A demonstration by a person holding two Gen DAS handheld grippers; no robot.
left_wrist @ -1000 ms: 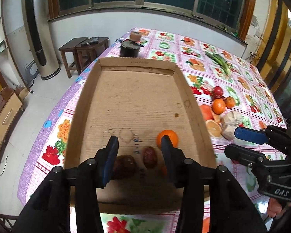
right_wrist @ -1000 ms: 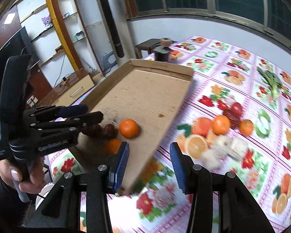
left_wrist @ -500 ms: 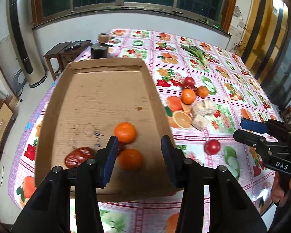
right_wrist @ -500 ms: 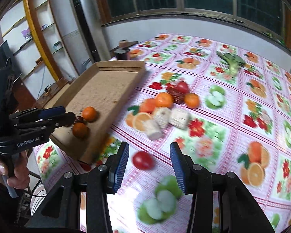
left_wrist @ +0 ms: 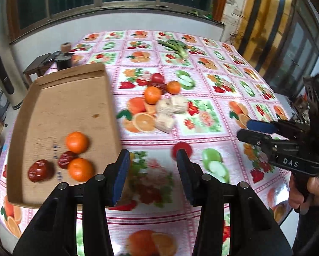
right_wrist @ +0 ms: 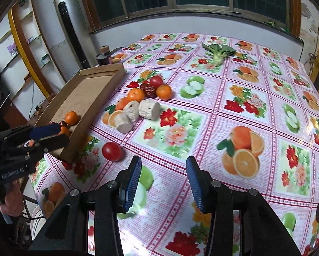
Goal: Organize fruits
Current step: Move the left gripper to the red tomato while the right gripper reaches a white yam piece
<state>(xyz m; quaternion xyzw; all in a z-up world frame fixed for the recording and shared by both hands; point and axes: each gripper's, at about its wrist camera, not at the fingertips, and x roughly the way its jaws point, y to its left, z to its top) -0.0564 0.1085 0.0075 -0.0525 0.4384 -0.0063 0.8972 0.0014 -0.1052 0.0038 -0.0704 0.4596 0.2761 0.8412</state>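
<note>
A shallow cardboard tray [left_wrist: 63, 98] lies at the table's left edge, holding two oranges [left_wrist: 77, 142] and two dark red dates [left_wrist: 40, 170]. A red tomato [right_wrist: 111, 151] sits alone on the tablecloth right of the tray, partly hidden behind a fingertip in the left wrist view [left_wrist: 181, 147]. Farther back are two oranges [right_wrist: 136, 95], a date [right_wrist: 148, 89], a red fruit [right_wrist: 156, 81] and pale cut chunks [right_wrist: 148, 109]. My left gripper [left_wrist: 152, 166] is open and empty above the cloth near the tomato. My right gripper [right_wrist: 161, 177] is open and empty, right of the tomato.
Broccoli [right_wrist: 218, 52] lies at the far side of the table. A dark jar with a tape roll on top [right_wrist: 104, 56] stands behind the tray. The fruit-print tablecloth [right_wrist: 244, 106] covers the table; its near and left edges drop off by the tray.
Both grippers have swung right, away from the tray and over the open tablecloth. The tomato now lies close in front of them. Both stay open and empty.
</note>
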